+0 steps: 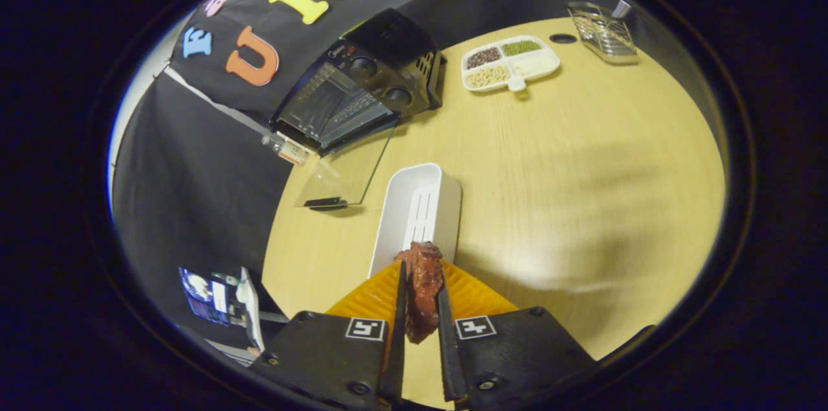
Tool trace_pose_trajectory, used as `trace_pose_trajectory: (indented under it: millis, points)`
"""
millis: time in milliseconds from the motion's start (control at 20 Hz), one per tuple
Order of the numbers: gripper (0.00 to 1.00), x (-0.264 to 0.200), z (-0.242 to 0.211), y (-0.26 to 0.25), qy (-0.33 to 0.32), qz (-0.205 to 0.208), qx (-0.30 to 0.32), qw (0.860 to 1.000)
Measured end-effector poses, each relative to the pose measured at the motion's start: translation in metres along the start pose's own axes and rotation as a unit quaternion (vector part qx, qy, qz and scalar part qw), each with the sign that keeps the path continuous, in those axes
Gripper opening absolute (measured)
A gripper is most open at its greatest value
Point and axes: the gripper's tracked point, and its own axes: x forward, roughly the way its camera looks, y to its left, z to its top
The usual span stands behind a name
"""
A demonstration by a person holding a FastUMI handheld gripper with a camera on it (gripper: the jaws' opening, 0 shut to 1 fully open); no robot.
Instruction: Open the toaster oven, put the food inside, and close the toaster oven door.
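Observation:
My gripper (pixel 422 281) is shut on a dark red-brown piece of food (pixel 424 288), which sticks up between both fingers above the wooden table (pixel 582 191). Just ahead of the fingers lies a white slotted tray (pixel 417 213), with nothing in it. Beyond the tray, at the table's far left edge, stands the black toaster oven (pixel 362 84). Its glass door (pixel 346 171) hangs open and lies flat toward me, the dark handle at its near end. The oven's inside looks dark with a wire rack.
A white divided dish (pixel 511 63) with beans and grains sits far ahead to the right of the oven. A wire rack (pixel 603 32) stands at the far right edge. A small dark hole (pixel 563 38) marks the tabletop between them. Papers (pixel 220 298) lie below the table's left edge.

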Motion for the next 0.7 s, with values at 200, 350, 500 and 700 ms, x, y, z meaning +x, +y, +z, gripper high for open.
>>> trace_pose_trajectory:
  millis: [200, 350, 500, 700]
  points:
    - [0.17, -0.001, 0.001, 0.001, 0.011, 0.021, 0.033, 0.999]
    - [0.15, -0.010, 0.008, 0.011, 0.004, 0.028, 0.028, 0.999]
    - [0.14, -0.020, 0.024, 0.027, -0.016, 0.034, 0.030, 0.999]
    - [0.14, -0.025, 0.044, 0.067, -0.054, 0.062, 0.086, 0.993]
